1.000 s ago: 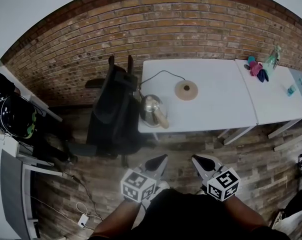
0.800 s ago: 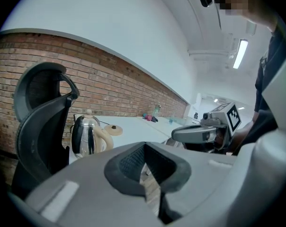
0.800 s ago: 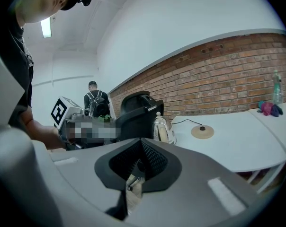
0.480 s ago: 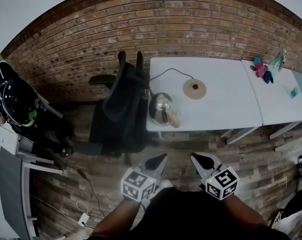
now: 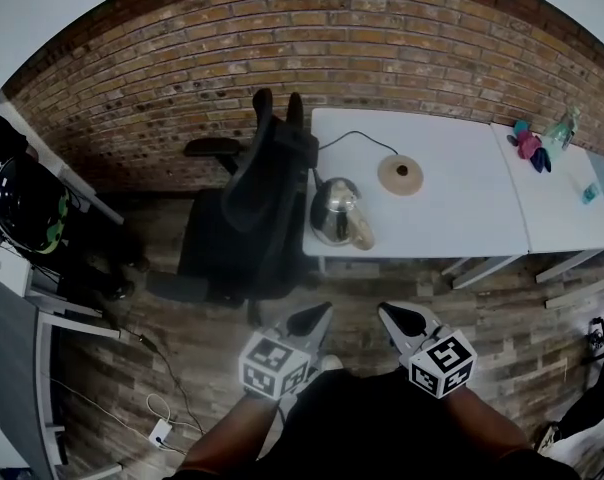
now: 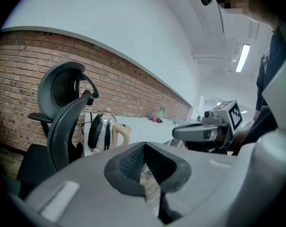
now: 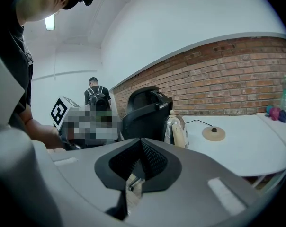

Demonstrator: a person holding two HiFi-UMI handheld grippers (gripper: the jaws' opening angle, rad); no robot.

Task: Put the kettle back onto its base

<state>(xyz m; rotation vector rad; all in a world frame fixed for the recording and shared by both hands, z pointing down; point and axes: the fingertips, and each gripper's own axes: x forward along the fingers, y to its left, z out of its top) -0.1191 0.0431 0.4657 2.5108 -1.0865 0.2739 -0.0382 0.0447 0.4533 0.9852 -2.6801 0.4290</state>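
**While the kettle waits off its base, neither gripper has hold of anything**

Although the task is to set the kettle down on its base, nothing here suggests the work has begun. The left gripper (image 6: 145, 174) has its jaws brought together, with only a thin slit between the pads and nothing caught in it. The right gripper (image 7: 133, 176) is closed in the same way and is equally empty. Both are held low, close to the person's body, over the wooden floor (image 5: 182, 348) and well short of the table (image 5: 452, 218).

Further out, the kettle (image 5: 337, 211) stands upright on the near left corner of that white table. Its pale handle (image 5: 360, 230) is turned toward the person, and a black office chair (image 5: 252, 208) is just beside it. The round base (image 5: 400, 174) lies farther back and to the right, apart from the kettle, with its top bare. A cord (image 5: 347, 138) trails from it toward the table's left edge.

By my reading, every step is yet to come: approaching the table, gripping the kettle, most likely by its handle, then lifting it across and seating it squarely on the base.
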